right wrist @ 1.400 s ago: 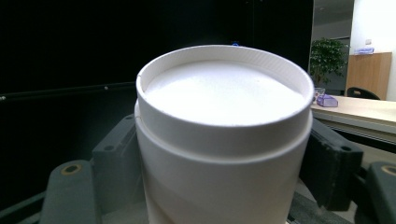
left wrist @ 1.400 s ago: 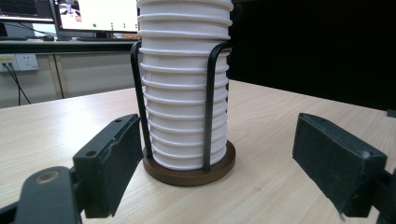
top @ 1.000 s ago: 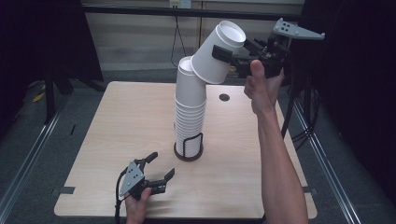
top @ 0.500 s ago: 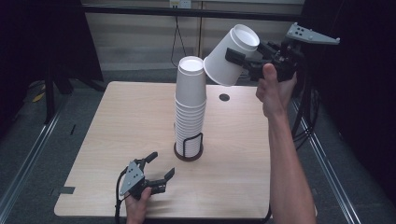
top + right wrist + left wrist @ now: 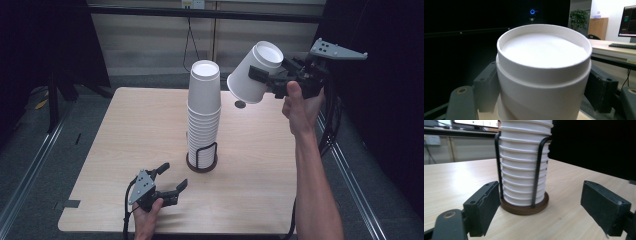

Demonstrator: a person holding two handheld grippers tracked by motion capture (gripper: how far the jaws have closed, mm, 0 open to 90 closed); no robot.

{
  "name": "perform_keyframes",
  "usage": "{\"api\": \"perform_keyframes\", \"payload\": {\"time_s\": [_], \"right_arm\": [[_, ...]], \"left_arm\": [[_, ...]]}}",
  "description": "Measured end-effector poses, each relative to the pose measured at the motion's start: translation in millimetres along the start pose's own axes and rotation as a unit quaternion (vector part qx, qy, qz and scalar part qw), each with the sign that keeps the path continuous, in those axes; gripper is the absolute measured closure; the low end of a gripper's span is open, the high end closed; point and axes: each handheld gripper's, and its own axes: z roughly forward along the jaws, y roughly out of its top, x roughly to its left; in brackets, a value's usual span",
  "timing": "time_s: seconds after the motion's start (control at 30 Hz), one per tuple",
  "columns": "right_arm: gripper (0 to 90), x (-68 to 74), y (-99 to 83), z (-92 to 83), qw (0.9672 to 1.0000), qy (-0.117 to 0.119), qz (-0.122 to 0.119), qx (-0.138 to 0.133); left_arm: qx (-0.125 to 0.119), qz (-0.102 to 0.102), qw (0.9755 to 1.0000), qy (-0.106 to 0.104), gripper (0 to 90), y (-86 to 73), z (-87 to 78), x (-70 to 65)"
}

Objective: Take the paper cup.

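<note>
A tall stack of upside-down white paper cups (image 5: 204, 112) (image 5: 524, 165) stands in a black wire holder on a round brown base (image 5: 202, 161) (image 5: 524, 207) at the table's middle. My right gripper (image 5: 262, 77) (image 5: 544, 85) is raised to the right of the stack's top, shut on one white cup (image 5: 252, 72) (image 5: 544, 72) that is tilted with its bottom up and to the right. My left gripper (image 5: 172, 177) (image 5: 546, 207) rests low near the table's front edge, open, pointing at the holder's base with nothing between its jaws.
The light wooden table (image 5: 125, 135) has a small dark round hole (image 5: 240, 104) behind the held cup. Metal rails (image 5: 30, 175) run along the floor on both sides. A dark bar and wall panels cross the back.
My right gripper has carried the cup away from the stack's top, up and to the right. The left gripper has stayed where it was.
</note>
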Motion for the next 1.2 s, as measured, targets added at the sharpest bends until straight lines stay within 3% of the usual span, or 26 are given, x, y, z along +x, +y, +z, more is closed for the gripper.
{"api": "perform_keyframes", "payload": {"time_s": [0.23, 0.33, 0.37, 0.57, 0.6, 0.73, 0.8, 1.1, 1.2], "right_arm": [[24.3, -0.3, -19.3, -1.1, 0.9998, -0.004, 0.005, 0.018], [24.3, 1.0, -29.7, -0.5, 0.9996, -0.002, 0.007, 0.027], [24.3, 1.6, -33.5, -0.4, 0.9996, 0.000, 0.010, 0.027], [24.3, 5.5, -55.6, -0.5, 0.9991, 0.003, 0.018, 0.040], [24.3, 6.1, -58.0, -0.9, 0.9990, 0.003, 0.019, 0.040], [24.3, 10.1, -70.1, -1.7, 0.9988, 0.007, 0.023, 0.043], [24.3, 11.9, -76.5, -0.7, 0.9985, 0.005, 0.023, 0.049], [24.3, 25.6, -100.1, -4.5, 0.9982, 0.014, 0.025, 0.054], [24.3, 28.6, -108.0, -6.1, 0.9979, 0.017, 0.030, 0.055]], "left_arm": [[0.011, 0.011, 0.9999, 0.004, 15.8, 12.6, -0.7, -1.9], [0.027, 0.019, 0.9995, -0.002, 17.3, 21.1, 1.1, -3.1], [0.028, 0.030, 0.9992, -0.004, 17.4, 23.2, 1.5, -2.9], [0.036, 0.045, 0.9983, -0.011, 17.5, 28.4, 2.3, -5.4], [0.028, 0.036, 0.9989, -0.012, 17.5, 28.6, 3.4, -6.8], [0.028, 0.037, 0.9988, -0.013, 17.5, 30.7, 3.8, -5.4], [0.029, 0.027, 0.9991, -0.014, 17.5, 32.3, 4.8, -6.5], [0.023, 0.042, 0.9984, -0.029, 17.6, 45.9, 6.9, -5.7], [0.021, 0.038, 0.9985, -0.035, 17.5, 48.1, 8.3, -6.9]]}}
